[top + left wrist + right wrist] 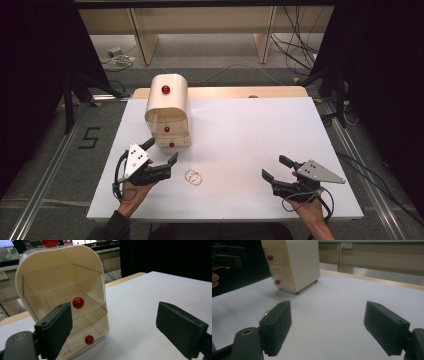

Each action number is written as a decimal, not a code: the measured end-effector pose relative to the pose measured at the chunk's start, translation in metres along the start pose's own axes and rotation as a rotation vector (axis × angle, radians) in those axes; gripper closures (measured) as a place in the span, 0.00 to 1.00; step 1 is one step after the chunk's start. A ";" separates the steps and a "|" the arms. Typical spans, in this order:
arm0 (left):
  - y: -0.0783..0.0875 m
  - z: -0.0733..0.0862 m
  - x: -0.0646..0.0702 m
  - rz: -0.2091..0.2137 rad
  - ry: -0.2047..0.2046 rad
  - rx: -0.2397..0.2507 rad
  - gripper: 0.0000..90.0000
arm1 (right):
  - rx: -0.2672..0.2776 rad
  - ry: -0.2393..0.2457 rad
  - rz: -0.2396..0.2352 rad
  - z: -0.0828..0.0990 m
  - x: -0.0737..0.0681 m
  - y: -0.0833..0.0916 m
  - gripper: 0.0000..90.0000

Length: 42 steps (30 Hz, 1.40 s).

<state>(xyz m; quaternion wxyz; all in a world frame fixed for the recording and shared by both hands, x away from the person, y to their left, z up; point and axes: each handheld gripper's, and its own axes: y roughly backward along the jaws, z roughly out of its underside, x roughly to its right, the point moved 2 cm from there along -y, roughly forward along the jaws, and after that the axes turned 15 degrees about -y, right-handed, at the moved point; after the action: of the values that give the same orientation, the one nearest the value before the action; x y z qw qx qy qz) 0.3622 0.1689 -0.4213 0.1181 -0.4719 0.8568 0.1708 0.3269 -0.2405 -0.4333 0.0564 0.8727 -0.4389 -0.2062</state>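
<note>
Left to right. The left gripper (161, 152), jaws spread wide and holding nothing, hovers just in front of the small drawer cabinet (167, 107), which stands at the rear left of the white table (250, 130). The cabinet is a cream plastic shell with clear drawers; the lower drawer (85, 332) carries a red knob (89, 339). It probably weighs little and may slide when pulled, and the knob is a small, smooth hold best pinched squarely. Near the front edge, right of that gripper, lies a small bracelet (193, 177): light, limp, likely to slip, best taken across its band. The right gripper (276, 168), jaws also spread and empty, rests well apart at the front right.
</note>
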 end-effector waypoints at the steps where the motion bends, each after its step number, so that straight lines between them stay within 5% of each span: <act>1: -0.001 0.000 -0.001 -0.004 -0.010 0.000 0.16 | -0.001 0.000 0.002 0.000 0.000 0.000 0.25; 10: -0.009 0.002 -0.007 -0.066 -0.093 -0.004 0.17 | -0.003 0.003 0.009 0.000 0.001 -0.001 0.25; 22: -0.022 0.004 -0.002 -0.108 -0.257 -0.027 0.20 | -0.010 0.009 0.009 0.001 0.000 -0.001 0.26; 33: -0.035 0.011 -0.004 -0.174 -0.457 -0.057 0.33 | -0.021 0.014 0.007 0.002 -0.001 -0.003 0.26; 42: -0.042 0.014 -0.006 -0.218 -0.523 -0.064 0.47 | -0.036 0.022 0.006 0.004 -0.001 -0.006 0.26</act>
<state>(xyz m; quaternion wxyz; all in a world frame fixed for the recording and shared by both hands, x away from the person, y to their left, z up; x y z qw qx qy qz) 0.4016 0.1586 -0.4398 0.3380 -0.5047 0.7355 0.3001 0.3291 -0.2357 -0.4378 0.0774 0.8724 -0.4373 -0.2045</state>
